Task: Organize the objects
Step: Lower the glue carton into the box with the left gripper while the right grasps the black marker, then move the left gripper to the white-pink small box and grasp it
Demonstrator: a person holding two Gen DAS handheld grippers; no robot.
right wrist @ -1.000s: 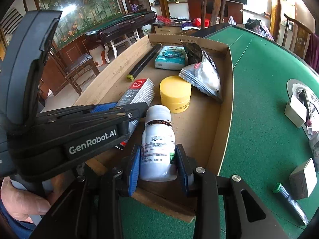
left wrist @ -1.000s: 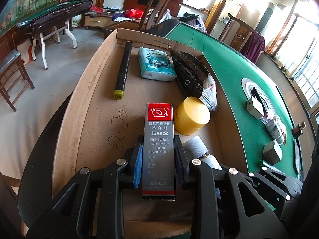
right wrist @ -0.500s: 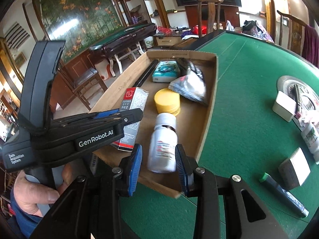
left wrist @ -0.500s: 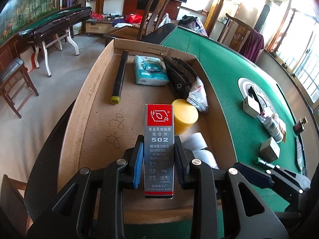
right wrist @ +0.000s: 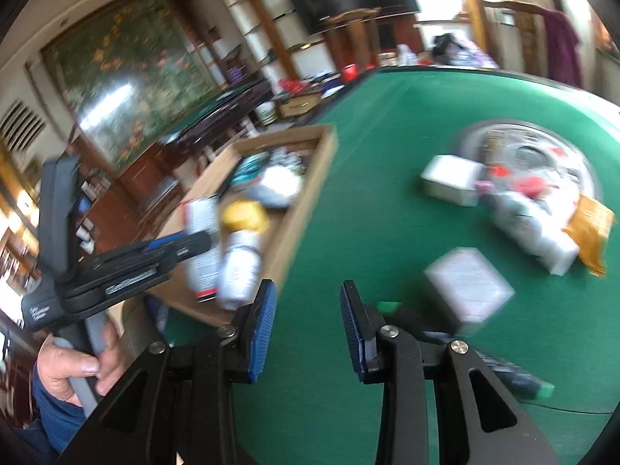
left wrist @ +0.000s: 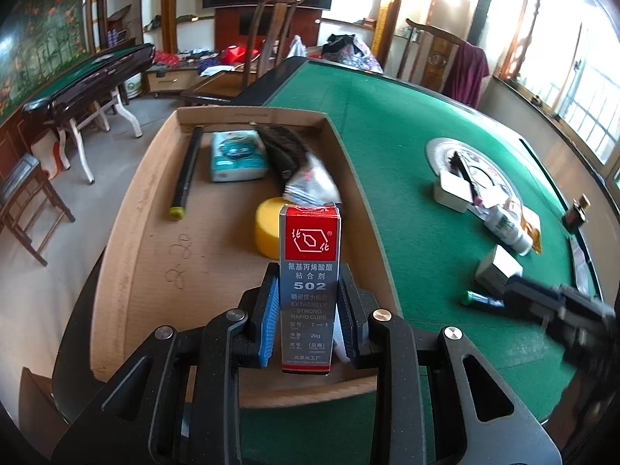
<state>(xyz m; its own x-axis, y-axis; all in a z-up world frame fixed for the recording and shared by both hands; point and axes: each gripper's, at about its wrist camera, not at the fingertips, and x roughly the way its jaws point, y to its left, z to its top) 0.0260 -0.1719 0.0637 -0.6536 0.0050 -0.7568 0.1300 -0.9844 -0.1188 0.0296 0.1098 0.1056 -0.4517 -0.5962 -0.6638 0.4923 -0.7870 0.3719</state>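
Observation:
My left gripper (left wrist: 309, 321) is shut on a red and grey 502 glue box (left wrist: 309, 271) and holds it upright above the near end of the cardboard tray (left wrist: 124, 240). The tray holds a yellow jar (left wrist: 267, 228), a snack bag (left wrist: 306, 178), a tissue pack (left wrist: 237, 155) and a black tube (left wrist: 186, 170). My right gripper (right wrist: 308, 306) is open and empty over the green felt (right wrist: 387, 155), right of the tray (right wrist: 294, 232). A white bottle (right wrist: 240, 267) lies in the tray's near corner. The left gripper (right wrist: 116, 267) shows at the left of the blurred right wrist view.
On the felt right of the tray lie a white box (right wrist: 469, 283), a green-capped tube (left wrist: 482, 299), a white bottle (left wrist: 503, 228), an orange packet (right wrist: 589, 228) and another white box (left wrist: 453, 190) by the round centre plate (left wrist: 438, 147). Chairs stand behind the table.
My right gripper let go of the white bottle in the tray, pulled back and swung right over the felt. My left gripper rose and drew back with the glue box.

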